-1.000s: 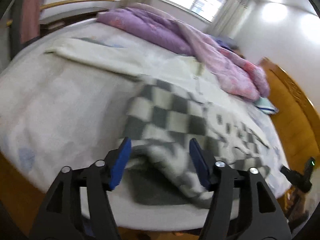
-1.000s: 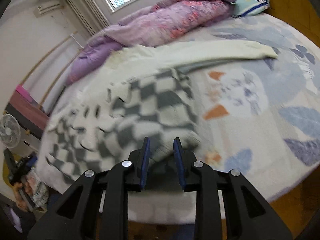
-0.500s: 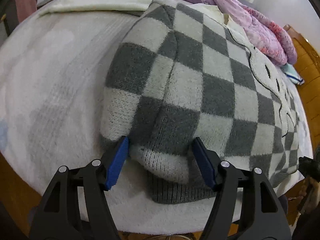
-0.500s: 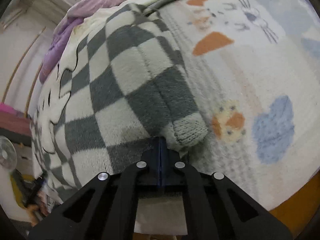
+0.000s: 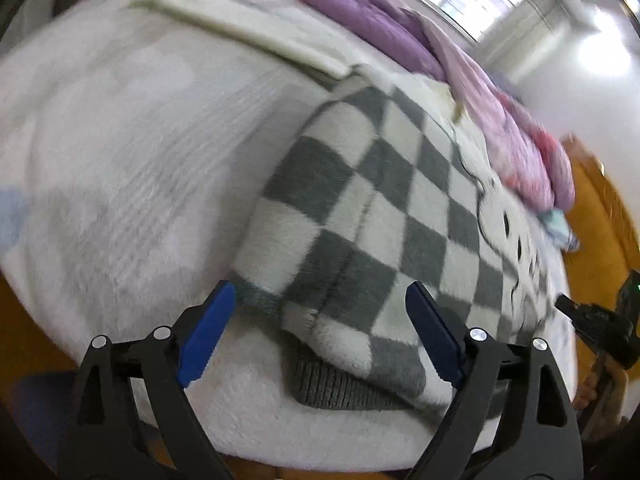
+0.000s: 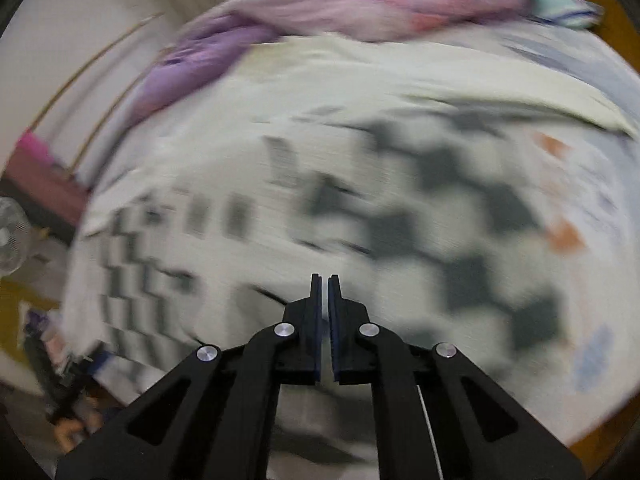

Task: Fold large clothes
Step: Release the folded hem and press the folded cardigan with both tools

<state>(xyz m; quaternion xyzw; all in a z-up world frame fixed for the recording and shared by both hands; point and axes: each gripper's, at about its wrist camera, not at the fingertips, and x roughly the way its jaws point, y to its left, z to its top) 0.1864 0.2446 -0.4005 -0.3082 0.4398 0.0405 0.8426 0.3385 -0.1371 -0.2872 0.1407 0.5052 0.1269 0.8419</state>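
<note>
— Gripping anything?
— No. The left gripper (image 5: 318, 316) has its blue fingers (image 5: 204, 334) spread wide, over the near folded edge of the checked sweater (image 5: 384, 216). The right gripper (image 6: 325, 286) is nearly closed, a thin gap between its tips, holding nothing.
— Where is the sweater?
— Lying on the white bed cover (image 5: 120, 152), with a purple quilt (image 6: 344, 4) beyond.

Black gripper (image 5: 316, 316) frames, blue-padded fingers (image 5: 206, 334), silver screws.
</note>
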